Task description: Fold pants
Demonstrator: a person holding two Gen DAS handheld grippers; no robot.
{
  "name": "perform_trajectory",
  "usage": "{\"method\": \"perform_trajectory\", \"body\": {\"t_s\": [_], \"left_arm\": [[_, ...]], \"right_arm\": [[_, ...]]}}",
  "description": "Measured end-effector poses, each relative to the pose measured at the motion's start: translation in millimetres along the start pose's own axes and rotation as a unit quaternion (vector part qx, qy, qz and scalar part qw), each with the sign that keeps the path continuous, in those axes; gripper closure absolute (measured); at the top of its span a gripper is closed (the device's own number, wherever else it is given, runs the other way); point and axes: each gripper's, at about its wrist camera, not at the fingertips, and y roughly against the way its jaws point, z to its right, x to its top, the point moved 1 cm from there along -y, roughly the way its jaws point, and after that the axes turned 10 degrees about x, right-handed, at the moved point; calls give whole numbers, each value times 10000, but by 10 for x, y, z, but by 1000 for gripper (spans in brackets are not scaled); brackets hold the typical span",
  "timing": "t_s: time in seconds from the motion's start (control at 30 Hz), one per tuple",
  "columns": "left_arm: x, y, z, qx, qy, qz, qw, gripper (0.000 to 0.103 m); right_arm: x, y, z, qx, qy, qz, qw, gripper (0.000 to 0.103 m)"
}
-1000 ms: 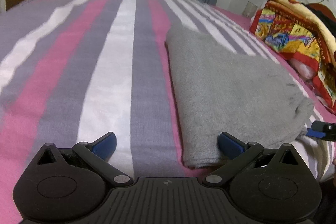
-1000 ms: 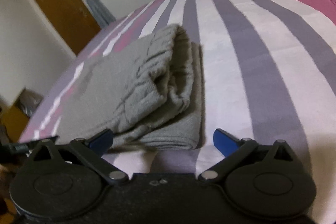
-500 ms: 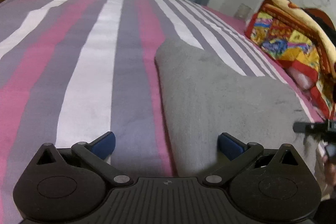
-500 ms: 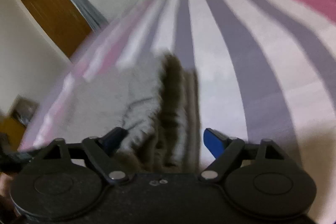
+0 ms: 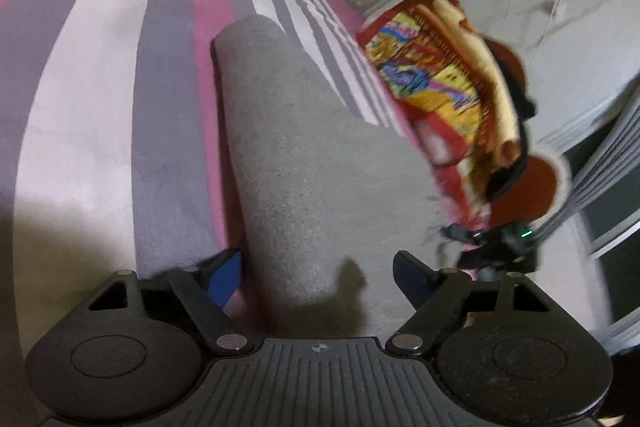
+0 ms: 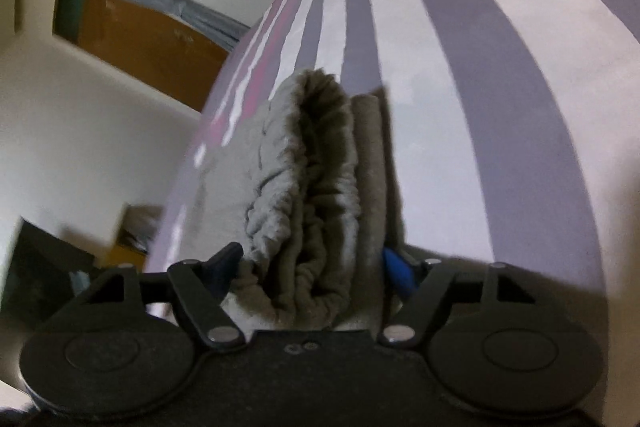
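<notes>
— Two pairs of fingers, both straddling the pants (image 6: 320,187). What can you make out at your right gripper (image 6: 312,267)?

— Your right fingers stand on either side of the bunched waistband end, and the cloth fills the gap from pad to pad. Whether they pinch it or only flank it, I cannot tell; the nearest folds are cut off behind the gripper body.

— And your left gripper (image 5: 320,269)?

— Its fingers are spread wide, unclenched, with the rolled grey edge (image 5: 276,163) running up between them, nearer the left pad. The pants lie on the striped bedsheet (image 5: 100,99). The colourful blanket (image 5: 448,83) beyond is smeared with blur.
</notes>
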Motion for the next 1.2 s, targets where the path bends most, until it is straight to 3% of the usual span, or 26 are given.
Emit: {"method": "perform_trajectory", "body": {"t_s": [0.2, 0.27, 0.43, 0.53, 0.67, 0.8, 0.97, 1.07, 1.2], "left_arm": [[-23, -246, -176, -760, 257, -85, 9967, 24], [-11, -326, -186, -877, 276, -94, 9957, 31], [38, -522, -383, -1251, 695, -153, 9896, 64], [78, -625, -357, -1395, 653, -264, 9877, 64], [121, -718, -305, -1500, 551, -301, 9867, 64], [121, -661, -242, -1585, 436, -61, 9864, 71], [189, -391, -93, -1933, 314, 454, 9796, 71], [361, -191, -2, -2054, 207, 738, 9757, 71], [764, 3, 54, -1934, -49, 947, 9765, 71]], "right_arm": [[123, -10, 276, 638, -543, -112, 9964, 30], [145, -21, 291, 733, -511, -269, 9956, 31], [244, -92, 336, 946, -474, -436, 9934, 32], [262, -241, 306, 1030, -308, -549, 9927, 35], [277, -407, 320, 1148, -187, -558, 9916, 48], [301, -385, 291, 1254, -147, -485, 9908, 51], [359, -274, 126, 1453, 9, -473, 9883, 54], [497, -257, -88, 1606, 234, -461, 9857, 54], [835, -371, -403, 1781, 585, -465, 9812, 54]]}}
